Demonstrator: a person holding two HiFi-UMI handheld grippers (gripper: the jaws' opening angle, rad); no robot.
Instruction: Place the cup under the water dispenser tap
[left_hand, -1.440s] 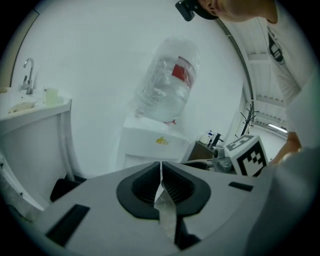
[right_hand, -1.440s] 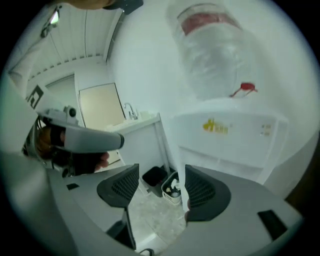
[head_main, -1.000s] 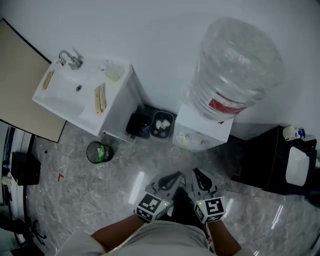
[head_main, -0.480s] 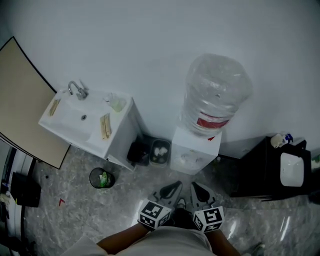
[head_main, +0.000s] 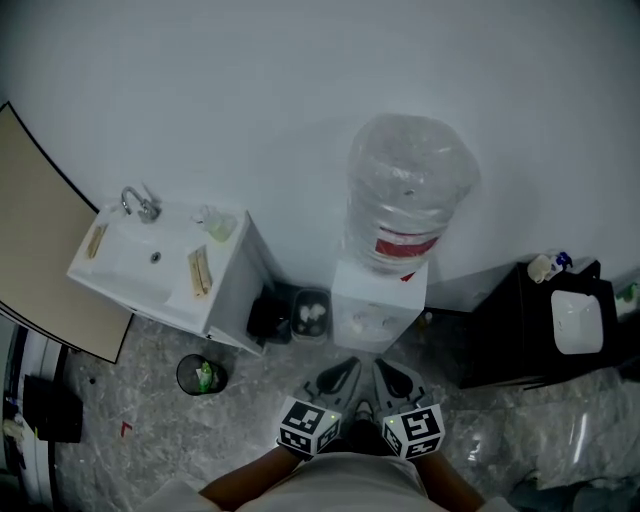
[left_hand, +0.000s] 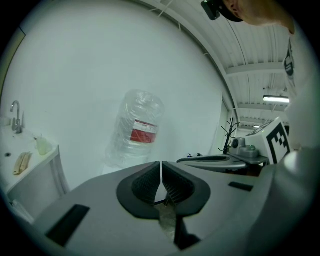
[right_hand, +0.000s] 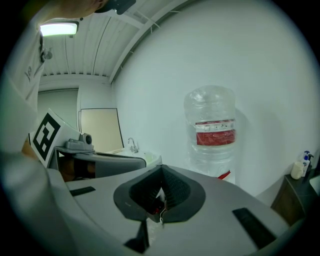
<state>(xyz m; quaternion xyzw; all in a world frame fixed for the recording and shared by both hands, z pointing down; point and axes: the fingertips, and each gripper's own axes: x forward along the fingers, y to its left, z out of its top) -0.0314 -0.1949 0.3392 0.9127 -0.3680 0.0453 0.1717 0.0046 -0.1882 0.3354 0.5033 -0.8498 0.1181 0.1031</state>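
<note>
White wall, marbled floor: dispenser w/ big bottle at centre, sink to its left. Pale cup sits on sink's corner, well apart from dispenser. Left tongs & right tongs both clenched, empty, side by side.

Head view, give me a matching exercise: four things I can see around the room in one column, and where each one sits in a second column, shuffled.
Things:
1. water bottle
2. round bin
3. faucet
4. small white bottle

Places:
A. on top of the black cabinet
B. on the floor
C. upended on the dispenser
D. on the rim of the sink

Pairs: 1-C, 2-B, 3-D, 4-A.
</note>
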